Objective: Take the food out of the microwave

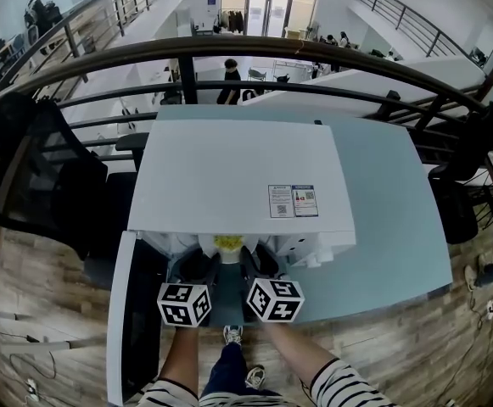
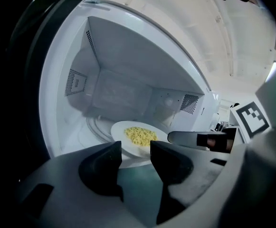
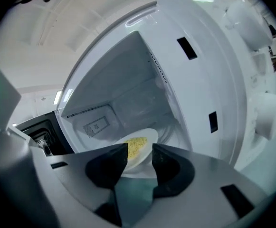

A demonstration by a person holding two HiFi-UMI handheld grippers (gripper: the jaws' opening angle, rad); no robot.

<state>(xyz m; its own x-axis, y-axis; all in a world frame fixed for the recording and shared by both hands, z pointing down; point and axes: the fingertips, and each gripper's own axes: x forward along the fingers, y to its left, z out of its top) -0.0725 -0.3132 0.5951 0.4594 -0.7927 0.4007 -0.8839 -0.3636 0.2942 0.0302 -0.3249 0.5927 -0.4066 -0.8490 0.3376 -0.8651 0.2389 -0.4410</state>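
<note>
Food (image 2: 138, 135), yellow, on a white plate (image 2: 120, 136) inside the open microwave (image 1: 229, 172); left gripper (image 2: 135, 149) and right gripper (image 3: 140, 150) at its mouth, jaws apart, gripping nothing; top sticker (image 1: 293, 200) print unreadable

We see a pale blue-green table (image 1: 399, 210) standing on a wood-plank floor (image 1: 42, 295), with its far edge close to a dark curved railing (image 1: 254, 53). Directly on it sits a white microwave (image 1: 238, 168), set toward the table's left and near side, its door (image 1: 126, 312) swung open past the near edge. On the floor, a black mesh chair (image 1: 34, 168) stands just beside the table's left end and a dark chair (image 1: 454, 206) by its right end.
</note>
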